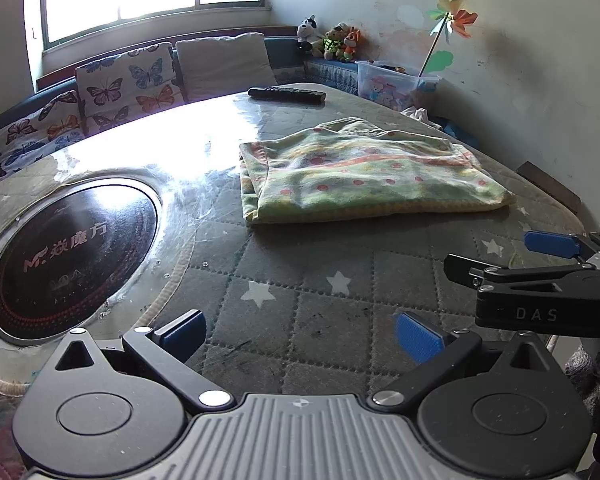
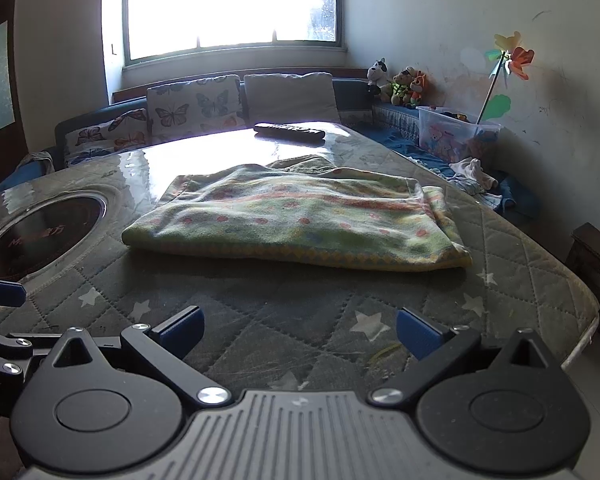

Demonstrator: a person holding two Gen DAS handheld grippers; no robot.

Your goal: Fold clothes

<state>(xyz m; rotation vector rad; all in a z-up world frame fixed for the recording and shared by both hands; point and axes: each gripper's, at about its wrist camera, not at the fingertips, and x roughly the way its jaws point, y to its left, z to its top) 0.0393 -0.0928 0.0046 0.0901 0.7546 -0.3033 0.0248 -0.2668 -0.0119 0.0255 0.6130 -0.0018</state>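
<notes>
A green garment with red dots and stripes [image 1: 364, 176] lies folded into a flat rectangle on the quilted star-pattern table cover [image 1: 300, 280]; it also shows in the right wrist view [image 2: 300, 220]. My left gripper [image 1: 300, 336] is open and empty, held near the table's front edge, short of the garment. My right gripper [image 2: 300, 332] is open and empty, also short of the garment. The right gripper shows at the right of the left wrist view [image 1: 548, 256]. A blue pad of the left gripper [image 2: 0, 292] shows at the left edge of the right wrist view.
A round black induction cooktop [image 1: 72, 256] is set into the table at the left. A black remote control [image 1: 288, 94] lies at the table's far edge. A sofa with butterfly cushions [image 1: 128, 80] stands behind. A clear toy bin [image 1: 396, 84] and loose clothes [image 2: 476, 180] sit at the right.
</notes>
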